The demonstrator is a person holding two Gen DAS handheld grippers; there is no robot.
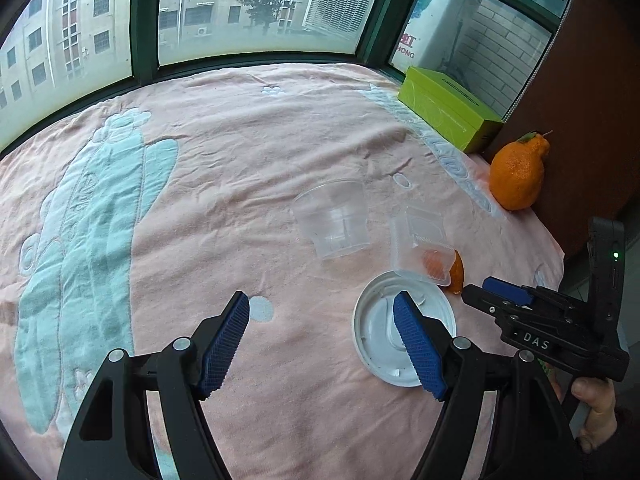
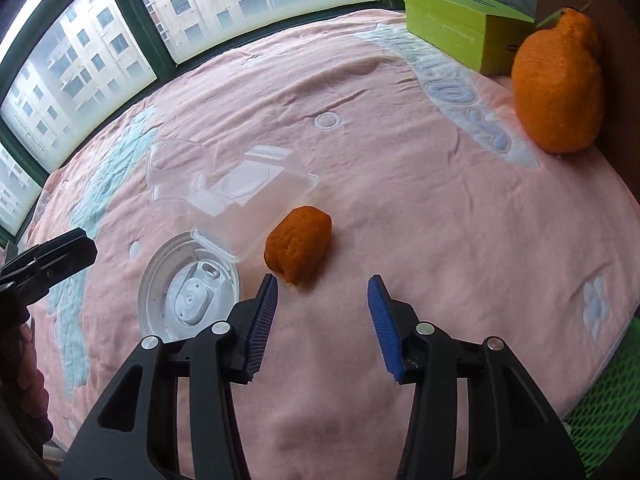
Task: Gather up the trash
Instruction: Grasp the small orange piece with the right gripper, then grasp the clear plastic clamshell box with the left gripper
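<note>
Clear plastic box [image 2: 256, 192] overlaps white lid [image 2: 188, 288], orange peel [image 2: 298, 244] beside

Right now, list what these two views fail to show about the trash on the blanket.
- Orange peel: in the left wrist view, mostly hidden behind the clear clamshell box.
- White lid: partly covered by the left gripper finger there, and by the box's corner in the right wrist view.
- Clear cup: only faint outlines in the right wrist view.
- Green mesh thing: cut off by the frame edge.
</note>
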